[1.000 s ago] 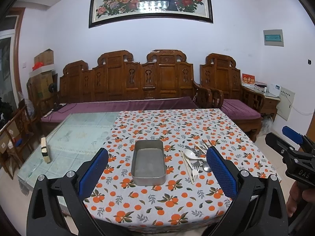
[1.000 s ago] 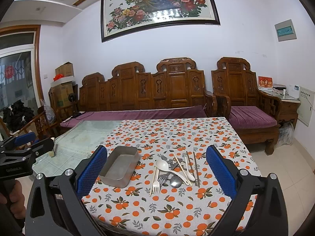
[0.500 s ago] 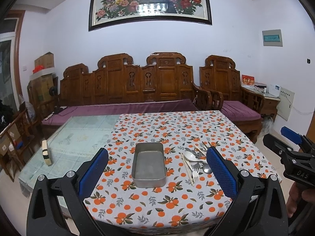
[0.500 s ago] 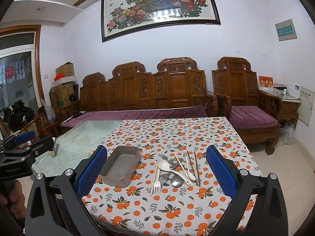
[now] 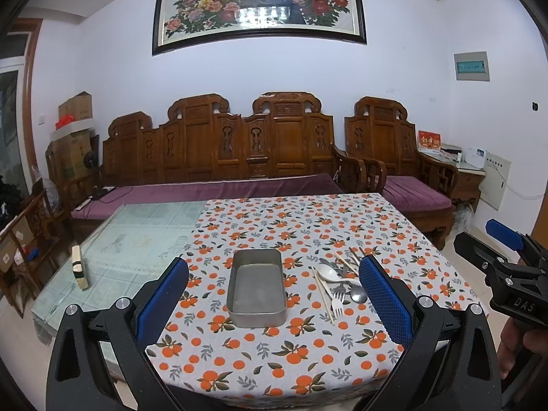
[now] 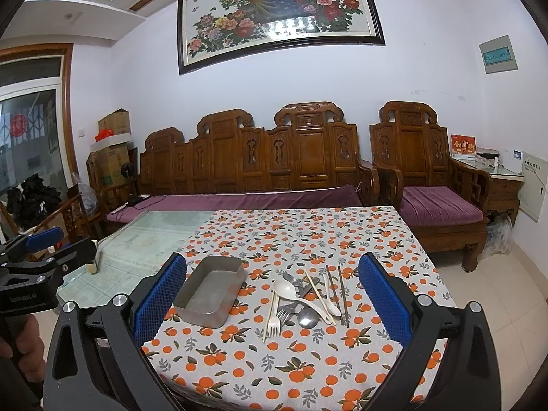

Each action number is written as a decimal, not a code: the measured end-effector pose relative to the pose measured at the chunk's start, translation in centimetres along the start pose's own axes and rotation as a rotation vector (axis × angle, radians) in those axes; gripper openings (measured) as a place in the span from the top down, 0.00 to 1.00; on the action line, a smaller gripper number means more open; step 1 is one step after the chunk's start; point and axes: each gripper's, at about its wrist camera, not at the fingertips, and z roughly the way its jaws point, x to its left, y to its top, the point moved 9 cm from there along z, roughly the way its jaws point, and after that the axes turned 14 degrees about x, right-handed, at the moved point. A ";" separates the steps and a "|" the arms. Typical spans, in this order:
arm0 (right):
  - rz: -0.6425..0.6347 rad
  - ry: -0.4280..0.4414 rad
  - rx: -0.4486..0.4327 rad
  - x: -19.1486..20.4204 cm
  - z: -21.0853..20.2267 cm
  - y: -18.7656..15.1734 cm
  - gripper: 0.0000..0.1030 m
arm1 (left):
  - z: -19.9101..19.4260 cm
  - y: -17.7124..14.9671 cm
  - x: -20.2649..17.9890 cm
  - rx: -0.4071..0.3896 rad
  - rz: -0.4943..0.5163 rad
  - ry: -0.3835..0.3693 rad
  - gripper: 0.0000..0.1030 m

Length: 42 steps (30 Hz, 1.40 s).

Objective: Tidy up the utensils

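Blue-padded right claw (image 6: 272, 308) hovers above the near edge of the surface (image 6: 308, 376), fingers wide apart, nothing between them. Utensil pile (image 6: 308, 303) lies straight ahead of it, between the fingers' sightlines, slightly below. Nearest piece: cream plastic fork (image 6: 274, 318), tines toward the claw, handle running away. Beside it a white spoon (image 6: 301, 296) lying diagonally, metal spoon (image 6: 307, 318) bowl near, then dark chopsticks (image 6: 340, 294) on the pile's right side, long axes running near to far, roughly parallel to the claw's fingers. Items overlap; exact stacking hard to tell.

Metal tray (image 6: 210, 291) sits ahead-left of the right claw, just beside the pile, empty.

Left claw (image 5: 274, 303) also spread apart and empty, hovering at the near edge; tray (image 5: 256, 287) is dead ahead of it, long axis pointing away, utensils (image 5: 337, 281) ahead-right, partly behind its right finger.

Judgement: right claw is nearer the pile, so it likely picks first; the fork's lengthwise lie means the claw closes across the handle without turning the wrist. Nothing sorted yet.
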 end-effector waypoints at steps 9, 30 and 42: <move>0.001 -0.001 -0.001 -0.1 0.0 -0.1 0.02 | 0.0 -0.1 0.0 0.000 0.000 0.001 0.06; 0.017 -0.010 0.027 -1.6 1.4 -1.1 0.02 | 2.9 -1.5 -0.3 0.064 0.000 -0.004 0.06; 0.013 -0.002 0.063 -3.3 4.8 -2.9 0.02 | 7.2 -3.3 -0.9 0.143 0.010 -0.045 0.06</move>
